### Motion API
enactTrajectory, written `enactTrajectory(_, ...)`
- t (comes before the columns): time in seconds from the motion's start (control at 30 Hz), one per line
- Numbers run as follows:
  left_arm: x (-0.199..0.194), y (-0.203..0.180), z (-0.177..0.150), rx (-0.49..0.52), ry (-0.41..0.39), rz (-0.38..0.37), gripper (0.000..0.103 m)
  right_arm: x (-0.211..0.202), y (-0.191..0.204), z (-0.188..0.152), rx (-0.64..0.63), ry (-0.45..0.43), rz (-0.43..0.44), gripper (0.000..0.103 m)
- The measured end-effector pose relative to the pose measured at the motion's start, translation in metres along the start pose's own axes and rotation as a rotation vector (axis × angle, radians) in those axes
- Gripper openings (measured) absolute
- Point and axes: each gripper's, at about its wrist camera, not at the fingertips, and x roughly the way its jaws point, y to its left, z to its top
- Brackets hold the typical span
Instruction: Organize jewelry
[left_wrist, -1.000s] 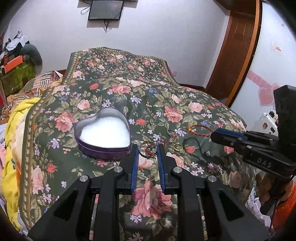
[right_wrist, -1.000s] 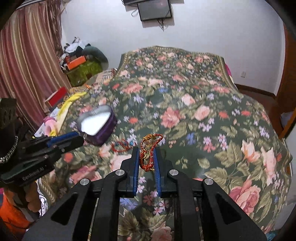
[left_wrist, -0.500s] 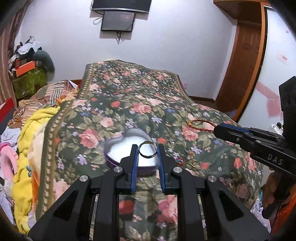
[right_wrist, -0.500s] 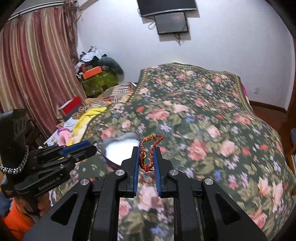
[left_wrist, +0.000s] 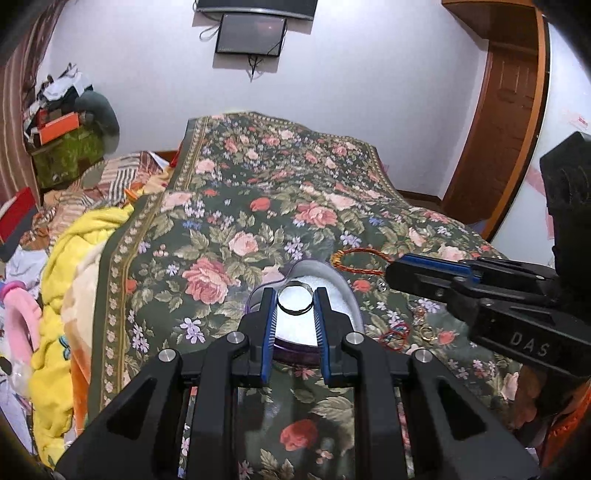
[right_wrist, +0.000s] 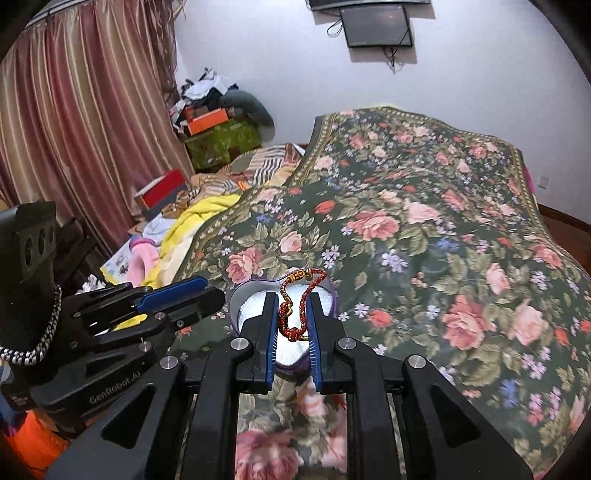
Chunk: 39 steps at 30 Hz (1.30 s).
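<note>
My left gripper is shut on a dark metal bangle and holds it above the purple heart-shaped tin with white lining. My right gripper is shut on a red and gold braided bracelet, also above the tin. In the left wrist view the right gripper comes in from the right with the bracelet sticking out. In the right wrist view the left gripper sits at the left. Loose rings and bands lie on the bedspread right of the tin.
The tin stands near the front edge of a bed with a dark floral bedspread. A yellow blanket and clutter lie at the left. A wooden door is at the right and a curtain at the far left.
Both grippers have lifted their pieces off the bedspread and moved over the heart tin. The left gripper took the bangle from the pile of rings.
</note>
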Motion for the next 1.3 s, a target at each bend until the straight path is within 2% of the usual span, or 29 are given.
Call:
enactTrajectory(0.23, 0.017, 0.014, 0.000, -0.026, 0.028, -0.022, 0.019, 0.025, -0.004, 0.003, 0.010, 0.056, 0.010, 0.013)
enactTrajectory(0.53, 0.030, 0.011, 0.002, -0.009, 0.047, -0.030, 0.019, 0.041, -0.008, -0.001, 0.009, 0.107, 0.018, 0.013)
enactTrajectory(0.77, 0.028, 0.010, 0.004, -0.004, 0.039, -0.013, 0.019, 0.045, -0.006, -0.003, 0.002, 0.135, 0.016, 0.017)
enactTrajectory(0.87, 0.025, 0.010, 0.006, -0.004, 0.031, -0.002, 0.020, 0.044, -0.006, -0.003, 0.010, 0.143, 0.030, 0.022)
enactTrajectory(1.0, 0.020, 0.011, 0.007, -0.009, 0.020, 0.012, 0.029, 0.035, -0.004, -0.003, 0.000, 0.124, 0.019, 0.030)
enactTrajectory(1.3, -0.002, 0.006, 0.012, -0.004, -0.020, 0.025, 0.030, 0.002, -0.003, 0.002, -0.026, 0.049, -0.023, 0.033)
